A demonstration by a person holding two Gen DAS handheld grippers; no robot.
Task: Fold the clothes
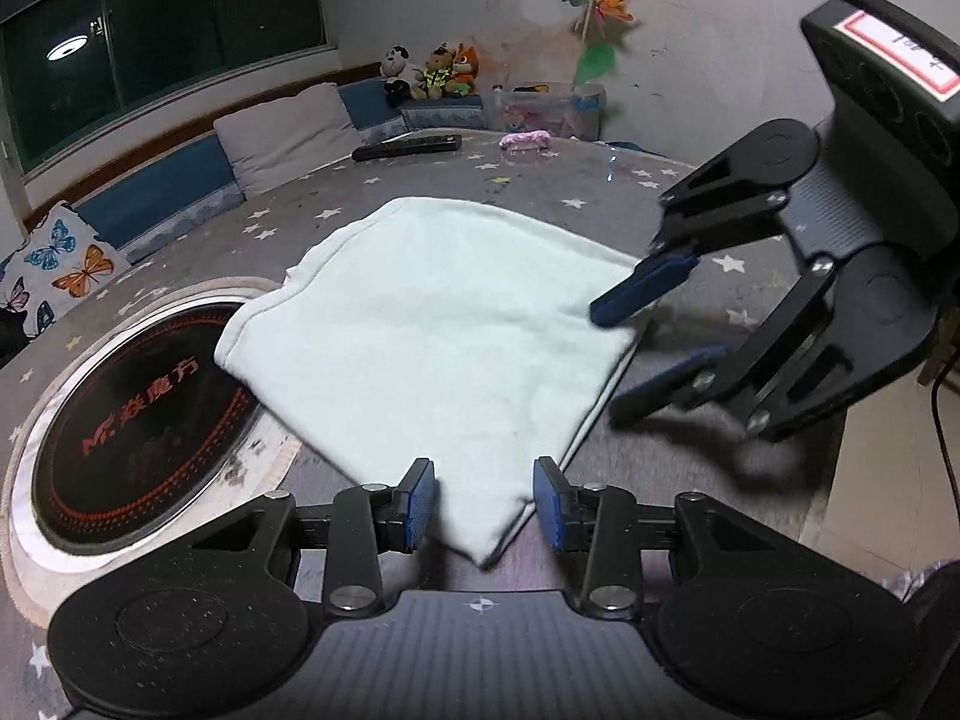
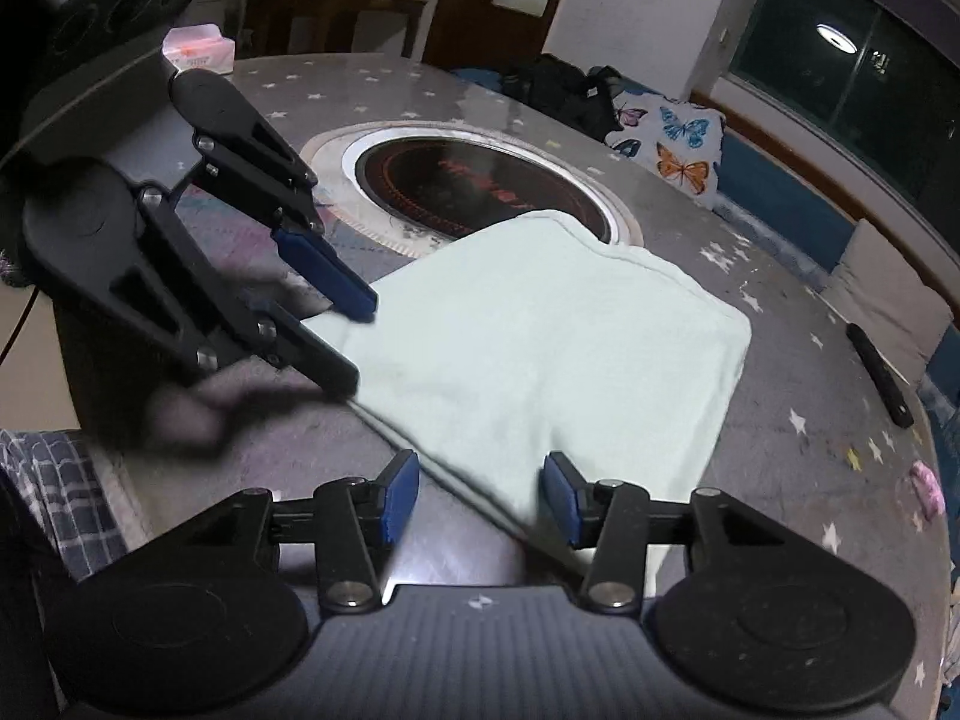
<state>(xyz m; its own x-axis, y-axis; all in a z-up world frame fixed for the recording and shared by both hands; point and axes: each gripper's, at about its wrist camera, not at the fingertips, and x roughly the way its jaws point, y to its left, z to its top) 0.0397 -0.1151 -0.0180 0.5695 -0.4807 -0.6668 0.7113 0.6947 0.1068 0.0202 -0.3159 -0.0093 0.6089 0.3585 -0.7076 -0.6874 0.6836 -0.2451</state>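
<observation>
A pale mint folded cloth (image 1: 432, 324) lies flat on the star-patterned table, also in the right wrist view (image 2: 540, 348). My left gripper (image 1: 485, 504) is open, its blue pads on either side of the cloth's near corner. It shows in the right wrist view (image 2: 348, 342) at the cloth's left edge. My right gripper (image 2: 480, 498) is open over the cloth's near edge. In the left wrist view it (image 1: 624, 354) sits open at the cloth's right corner.
A round induction cooktop (image 1: 144, 414) is set in the table (image 1: 600, 180), partly under the cloth. A black remote (image 1: 408, 148) and a pink item (image 1: 525, 140) lie at the far side. Cushions, plush toys and a tissue box (image 2: 198, 48) ring the table.
</observation>
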